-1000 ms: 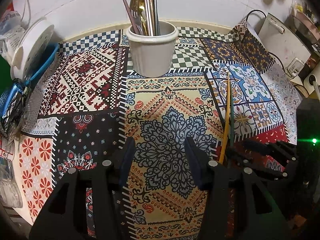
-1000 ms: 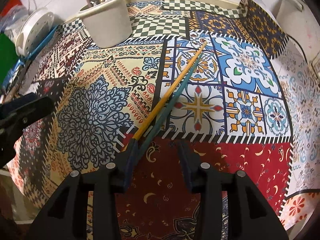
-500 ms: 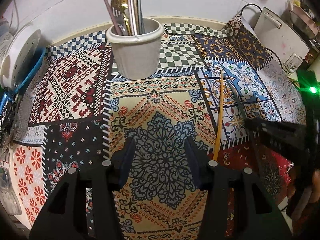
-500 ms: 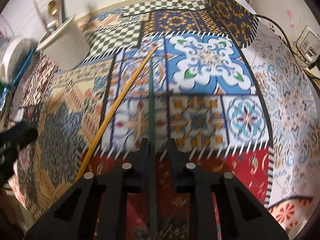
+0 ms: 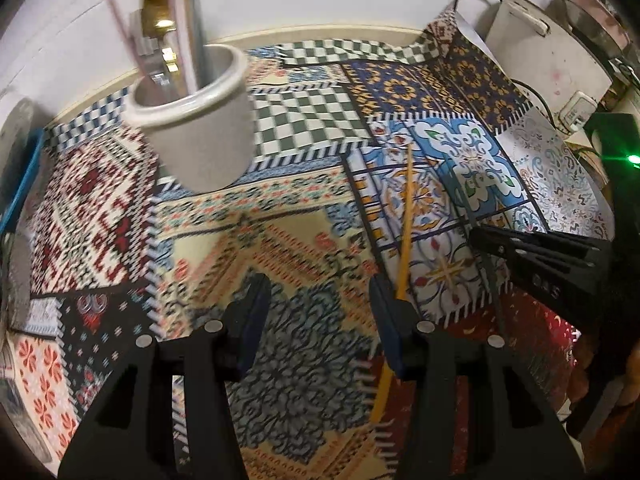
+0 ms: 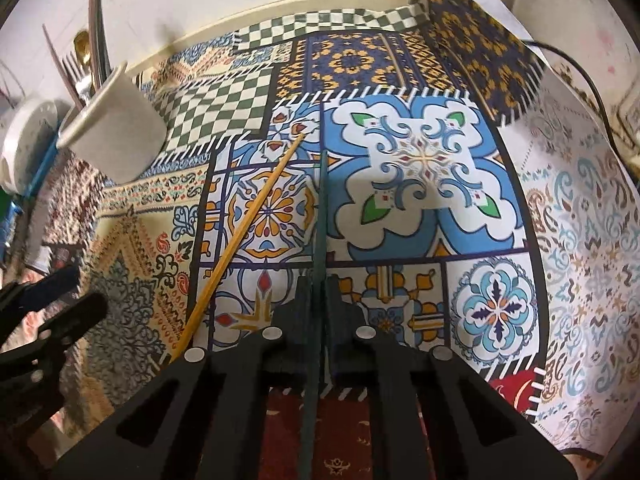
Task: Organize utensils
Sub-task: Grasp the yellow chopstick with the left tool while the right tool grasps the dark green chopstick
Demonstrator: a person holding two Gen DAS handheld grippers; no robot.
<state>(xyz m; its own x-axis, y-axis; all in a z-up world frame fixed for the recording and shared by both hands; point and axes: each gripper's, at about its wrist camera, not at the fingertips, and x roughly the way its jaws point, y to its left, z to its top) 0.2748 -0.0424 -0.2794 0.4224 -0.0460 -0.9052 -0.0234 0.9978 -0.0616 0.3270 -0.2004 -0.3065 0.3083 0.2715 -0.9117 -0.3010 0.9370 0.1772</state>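
**Right gripper clamped on the green chopstick; left gripper agape over the yellow one**

Right wrist view: the black two-finger right gripper (image 6: 319, 300) has just been closing, and its jaws now pinch the slim dark green chopstick (image 6: 322, 208). The stick runs straight out between the pads toward the far side, over a blue-and-white floral panel of the patchwork-patterned tablecloth (image 6: 580, 240). To its left lies the thin yellow chopstick (image 6: 248, 224), flat on the cloth and slanting from near left to far right; the far tips of the two sticks are near each other but apart. At far left stands the off-white ceramic utensil holder (image 6: 116, 136), filled with forks, a gold spoon and other long handles.

Left wrist view: the black two-finger left gripper (image 5: 316, 312) has its jaws parted with only patterned cloth between them, gripping nothing. The yellow chopstick (image 5: 404, 224) passes just to the right of its right finger (image 5: 386, 320); contact cannot be told. Further right, the right gripper (image 5: 476, 236) reaches in from the right edge with the green chopstick (image 5: 462, 196) in its tip. The utensil holder (image 5: 204, 136) stands at far left, blurred. A white appliance (image 5: 552, 56) with a black cable sits at the far right corner.
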